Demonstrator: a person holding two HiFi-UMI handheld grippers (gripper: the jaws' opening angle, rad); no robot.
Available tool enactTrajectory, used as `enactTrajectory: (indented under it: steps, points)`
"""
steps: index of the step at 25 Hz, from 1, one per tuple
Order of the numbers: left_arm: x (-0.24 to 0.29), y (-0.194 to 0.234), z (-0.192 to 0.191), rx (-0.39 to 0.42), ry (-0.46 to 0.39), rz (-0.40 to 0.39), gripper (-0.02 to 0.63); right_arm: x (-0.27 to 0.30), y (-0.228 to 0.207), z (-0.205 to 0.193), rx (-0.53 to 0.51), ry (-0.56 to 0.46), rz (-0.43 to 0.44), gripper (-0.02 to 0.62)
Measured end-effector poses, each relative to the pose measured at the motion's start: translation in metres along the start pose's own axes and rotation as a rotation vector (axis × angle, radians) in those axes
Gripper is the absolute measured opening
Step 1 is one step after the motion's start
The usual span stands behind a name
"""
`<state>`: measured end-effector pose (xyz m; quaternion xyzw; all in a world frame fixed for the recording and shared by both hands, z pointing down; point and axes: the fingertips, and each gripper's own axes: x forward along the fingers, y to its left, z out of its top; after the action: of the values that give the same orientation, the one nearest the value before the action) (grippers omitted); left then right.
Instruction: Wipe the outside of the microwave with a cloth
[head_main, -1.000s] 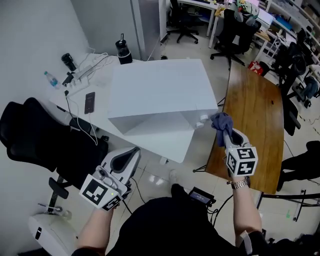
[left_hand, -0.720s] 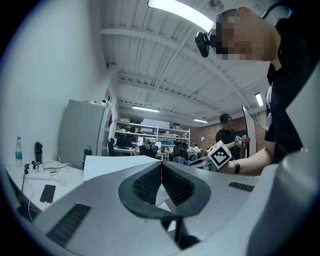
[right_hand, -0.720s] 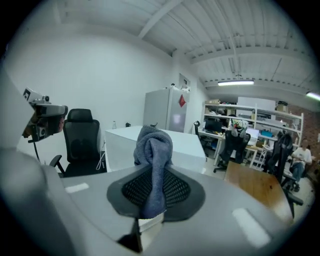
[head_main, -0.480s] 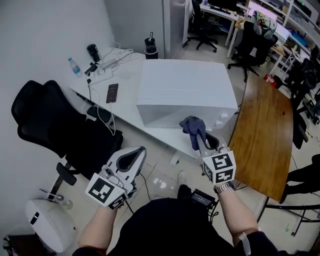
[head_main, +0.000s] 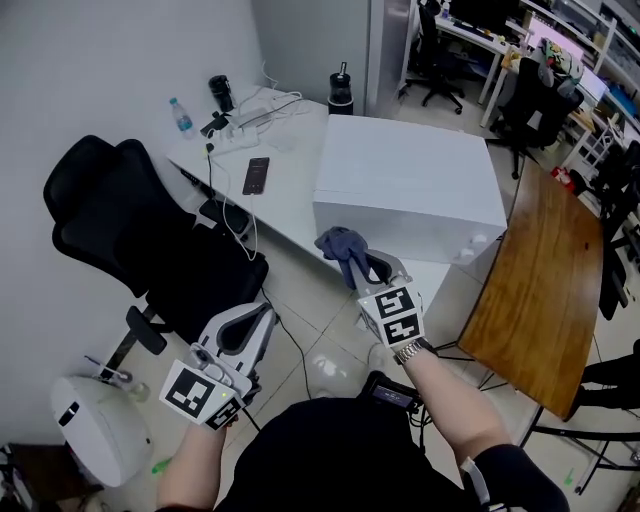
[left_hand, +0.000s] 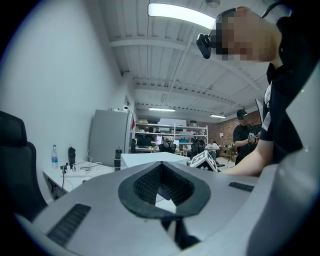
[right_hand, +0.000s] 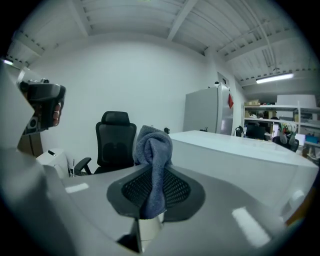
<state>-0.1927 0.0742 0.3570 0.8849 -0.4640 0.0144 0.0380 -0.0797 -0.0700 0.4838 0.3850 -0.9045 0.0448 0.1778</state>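
Note:
The white microwave (head_main: 405, 185) stands on a white desk (head_main: 285, 195). My right gripper (head_main: 358, 268) is shut on a grey-blue cloth (head_main: 340, 243), which sticks up between the jaws at the microwave's near left corner; contact is unclear. In the right gripper view the cloth (right_hand: 154, 147) hangs from the right gripper (right_hand: 151, 192), with the microwave (right_hand: 245, 160) just to its right. My left gripper (head_main: 255, 322) is shut and empty, low over the floor beside the chair. From the left gripper (left_hand: 162, 175) the microwave (left_hand: 147, 159) shows ahead.
A black office chair (head_main: 140, 235) stands left of the desk. A phone (head_main: 256, 175), a water bottle (head_main: 180, 117), a power strip with cables (head_main: 245, 120) and a black flask (head_main: 341, 88) sit on the desk. A wooden table (head_main: 530, 270) lies right. A white round device (head_main: 90, 430) is on the floor.
The right gripper has carried the cloth leftward along the microwave's near side, from its right corner to its left corner. The left gripper has shifted too, still shut and empty.

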Motion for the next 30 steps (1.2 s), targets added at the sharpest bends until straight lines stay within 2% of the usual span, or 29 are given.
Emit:
enactTrajectory:
  steps: [6, 15, 21, 30]
  points:
    - [-0.026, 0.020, -0.006, 0.001, 0.018, 0.064, 0.005, 0.052, 0.011, -0.010, 0.015, 0.026, 0.015, 0.048]
    - [-0.042, 0.040, -0.008, 0.001, 0.046, 0.114, 0.005, 0.106, -0.001, -0.031, 0.103, 0.095, -0.014, 0.048]
    - [-0.043, 0.047, -0.011, -0.007, 0.047, 0.119, 0.005, 0.111, -0.019, -0.033, 0.163, 0.099, -0.059, 0.046]
    - [-0.030, 0.043, -0.012, -0.016, 0.037, 0.066, 0.006, 0.086, -0.048, -0.045, 0.194, 0.116, -0.141, 0.046]
